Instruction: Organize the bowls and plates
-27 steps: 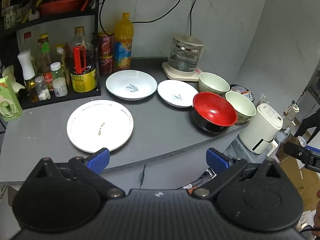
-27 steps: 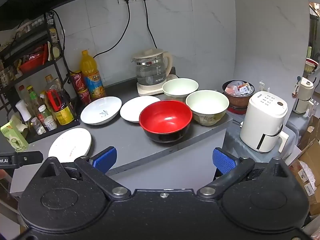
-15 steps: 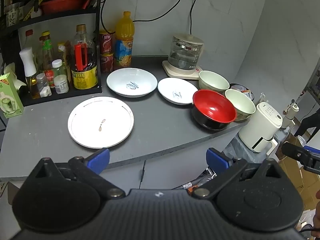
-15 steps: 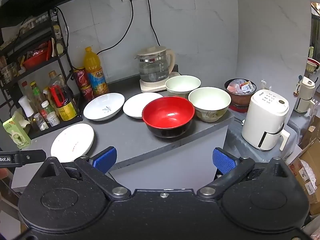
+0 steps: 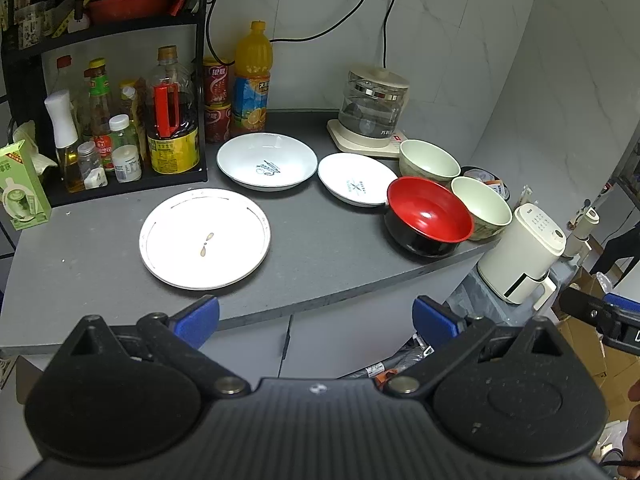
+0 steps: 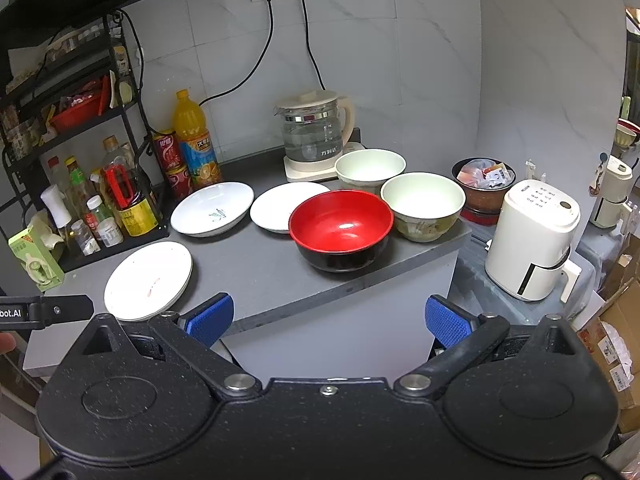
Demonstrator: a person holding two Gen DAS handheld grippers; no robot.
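On the grey counter (image 5: 320,264) lie a flat white plate (image 5: 205,238) (image 6: 149,278), a deep white plate (image 5: 267,161) (image 6: 212,209) and a small white plate (image 5: 355,179) (image 6: 280,206). To their right stand a red-and-black bowl (image 5: 429,216) (image 6: 340,230) and two cream bowls (image 5: 429,159) (image 5: 481,207) (image 6: 370,168) (image 6: 423,205). My left gripper (image 5: 316,318) is open and empty, in front of the counter's edge near the flat plate. My right gripper (image 6: 329,318) is open and empty, in front of the edge below the red bowl.
A black rack (image 5: 104,120) with bottles and jars stands at the back left, an orange juice bottle (image 5: 253,80) and red cans beside it. A glass kettle (image 5: 373,108) sits at the back. A white appliance (image 6: 532,240) and cardboard boxes stand off the counter's right end.
Both grippers have drawn back and risen slightly, so the counter looks a bit farther. Nothing on the counter has moved.
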